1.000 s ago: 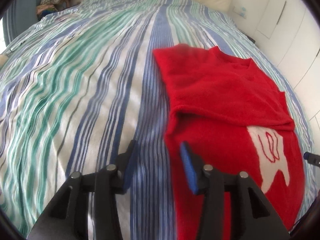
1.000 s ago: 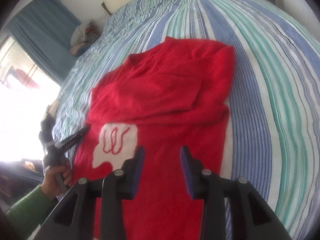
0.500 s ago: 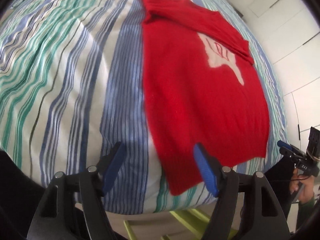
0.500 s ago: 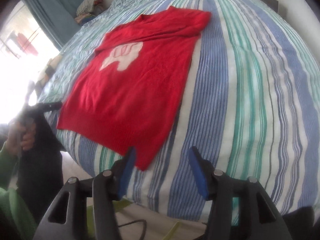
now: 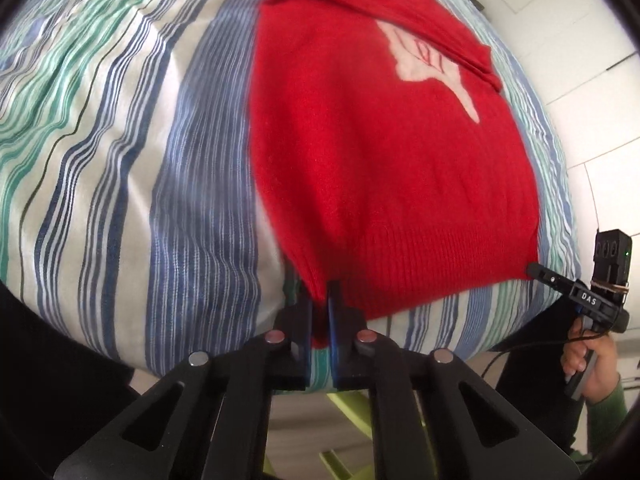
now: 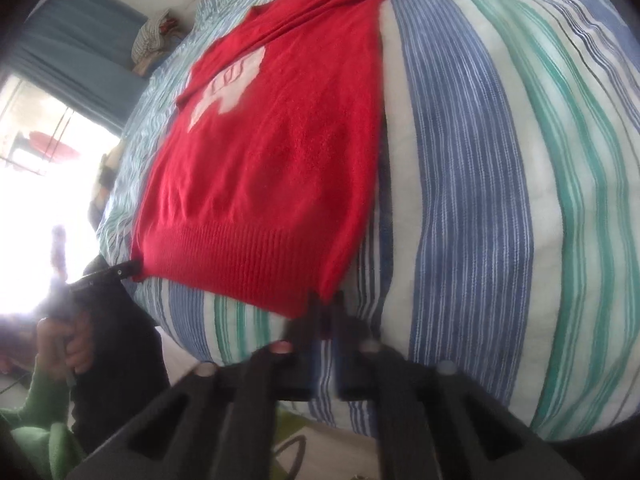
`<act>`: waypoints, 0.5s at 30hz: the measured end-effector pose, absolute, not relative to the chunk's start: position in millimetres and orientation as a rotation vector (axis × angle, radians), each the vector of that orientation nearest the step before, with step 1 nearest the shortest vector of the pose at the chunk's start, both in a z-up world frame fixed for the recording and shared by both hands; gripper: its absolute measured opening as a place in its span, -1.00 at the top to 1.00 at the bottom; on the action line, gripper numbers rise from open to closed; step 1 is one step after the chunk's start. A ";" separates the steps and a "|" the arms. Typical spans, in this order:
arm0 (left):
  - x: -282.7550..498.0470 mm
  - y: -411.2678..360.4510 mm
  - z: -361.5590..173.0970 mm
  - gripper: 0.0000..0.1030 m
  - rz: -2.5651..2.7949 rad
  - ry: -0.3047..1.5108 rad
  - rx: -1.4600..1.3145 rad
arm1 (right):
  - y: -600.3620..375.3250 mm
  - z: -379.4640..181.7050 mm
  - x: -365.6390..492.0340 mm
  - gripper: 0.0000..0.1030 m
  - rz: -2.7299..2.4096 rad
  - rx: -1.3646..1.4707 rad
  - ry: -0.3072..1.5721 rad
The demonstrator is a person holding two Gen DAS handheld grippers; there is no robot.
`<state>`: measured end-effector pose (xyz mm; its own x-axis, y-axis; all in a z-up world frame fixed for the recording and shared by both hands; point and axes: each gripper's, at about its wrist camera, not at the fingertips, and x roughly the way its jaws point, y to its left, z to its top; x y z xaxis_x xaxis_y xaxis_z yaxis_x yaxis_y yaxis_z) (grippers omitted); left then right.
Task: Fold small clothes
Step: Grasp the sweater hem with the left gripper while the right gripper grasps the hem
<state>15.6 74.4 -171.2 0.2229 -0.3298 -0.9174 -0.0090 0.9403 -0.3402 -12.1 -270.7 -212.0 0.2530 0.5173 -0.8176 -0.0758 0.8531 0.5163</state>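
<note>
A big bed (image 5: pixel 120 128) fills both views. Its cover has blue, green and white stripes. White cupboard doors (image 5: pixel 592 60) show at the upper right of the left wrist view. A blue curtain (image 6: pixel 76 52) and a bright window (image 6: pixel 36 184) show at the left of the right wrist view, with a small heap of clothes (image 6: pixel 154 38) near the top left.

A red sweater (image 5: pixel 380 152) lies flat on the bed, in the middle of each view. It has a white patch (image 5: pixel 432 64) with red lines on its front. The sleeves are folded across the top part. The ribbed bottom edge hangs just over the near edge of the bed.

The left gripper (image 5: pixel 319 312) is at the bottom middle of the left wrist view. Its fingers have just been closing and now pinch one bottom corner of the sweater. Red cloth shows between the blue pads.

The right gripper (image 6: pixel 326 312) is at the bottom middle of the right wrist view, and it is blurry. Its fingers have also just been closing, and they now pinch the other bottom corner of the sweater.

Each view shows the other gripper at the far corner of the sweater, held by a hand (image 5: pixel 590 364) in a green sleeve (image 6: pixel 38 408).
</note>
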 end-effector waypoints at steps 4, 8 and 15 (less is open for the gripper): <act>13.4 84.1 -161.7 0.94 -0.239 1.328 -0.380 | -275.2 -193.3 -14.8 0.92 0.411 0.426 1.208; 19.0 97.9 -139.9 0.95 -0.280 1.288 -0.499 | -283.9 -166.3 -12.0 0.92 0.415 0.487 1.139; 102.5 124.4 -112.0 0.95 -0.288 1.106 -0.685 | -302.3 -137.6 54.8 0.92 0.405 0.662 0.992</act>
